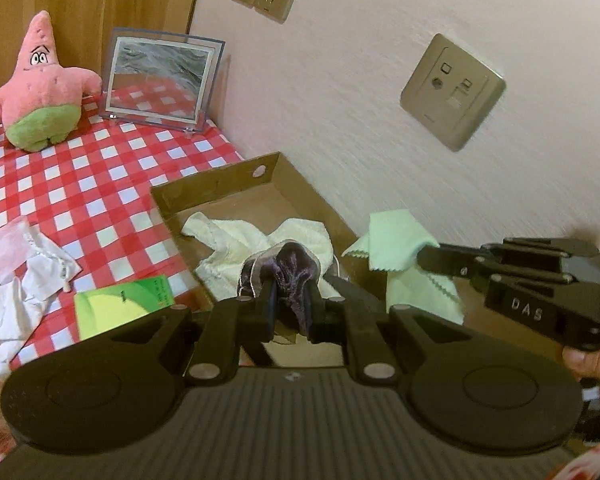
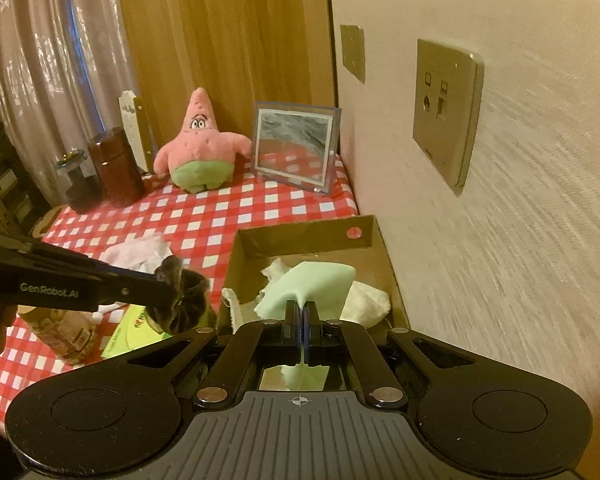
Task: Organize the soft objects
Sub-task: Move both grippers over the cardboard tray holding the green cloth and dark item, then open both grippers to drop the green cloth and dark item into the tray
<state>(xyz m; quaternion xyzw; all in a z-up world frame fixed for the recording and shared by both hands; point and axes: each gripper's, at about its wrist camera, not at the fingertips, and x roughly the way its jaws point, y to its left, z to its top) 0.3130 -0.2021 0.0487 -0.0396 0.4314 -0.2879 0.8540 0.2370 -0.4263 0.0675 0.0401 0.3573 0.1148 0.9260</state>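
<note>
My left gripper (image 1: 291, 284) is shut on a dark purple scrunchie (image 1: 294, 270) with a sheer trim and holds it above the near end of the cardboard box (image 1: 216, 182). My right gripper (image 2: 302, 306) is shut on a pale green cloth (image 2: 312, 286) and holds it over the box (image 2: 300, 236). In the left wrist view the right gripper (image 1: 424, 257) pinches the green cloth (image 1: 396, 240) at the box's right side. In the right wrist view the left gripper (image 2: 162, 294) carries the scrunchie (image 2: 184, 300). A cream towel (image 1: 236, 240) lies in the box.
A pink starfish plush (image 1: 38, 88) and a framed picture (image 1: 160, 80) stand at the back of the red checked tablecloth (image 1: 100, 184). White cloths (image 1: 20, 288) and a green packet (image 1: 120, 304) lie left of the box. Dark jars (image 2: 116, 168) stand at far left. The wall (image 1: 380, 100) runs along the right.
</note>
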